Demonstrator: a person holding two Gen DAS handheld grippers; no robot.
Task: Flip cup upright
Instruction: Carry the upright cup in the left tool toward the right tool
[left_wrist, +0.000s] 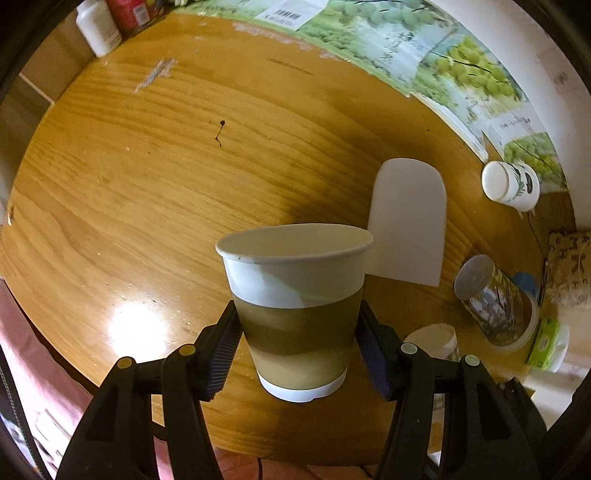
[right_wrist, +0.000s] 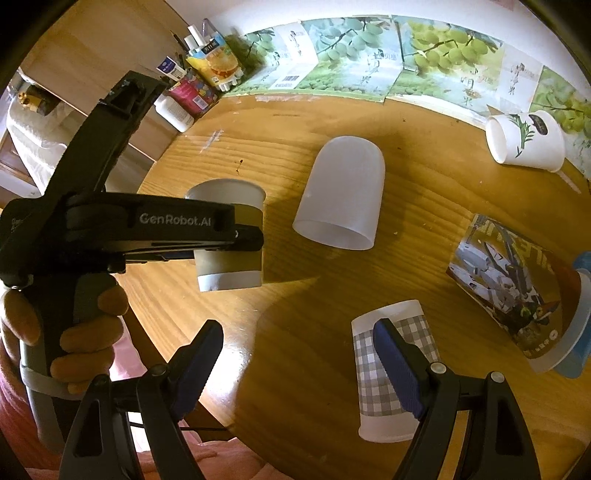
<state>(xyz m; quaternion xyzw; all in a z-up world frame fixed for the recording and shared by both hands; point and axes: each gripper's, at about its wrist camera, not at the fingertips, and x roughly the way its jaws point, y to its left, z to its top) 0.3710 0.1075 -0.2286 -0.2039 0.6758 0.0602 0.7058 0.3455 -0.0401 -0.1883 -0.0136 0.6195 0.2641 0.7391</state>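
The left gripper clamps the brown-banded white paper cup upright, mouth up, just above the round wooden table. The right gripper hangs open and empty, farther from it.

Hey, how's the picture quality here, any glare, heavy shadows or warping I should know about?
Left wrist view: a bright glare patch on the wooden table, a dark shadow behind the brown-banded paper cup, and the table edge bowed by the fisheye. Right wrist view: a broad shadow across the table in front of the right gripper; the grape posters curve along the wall.
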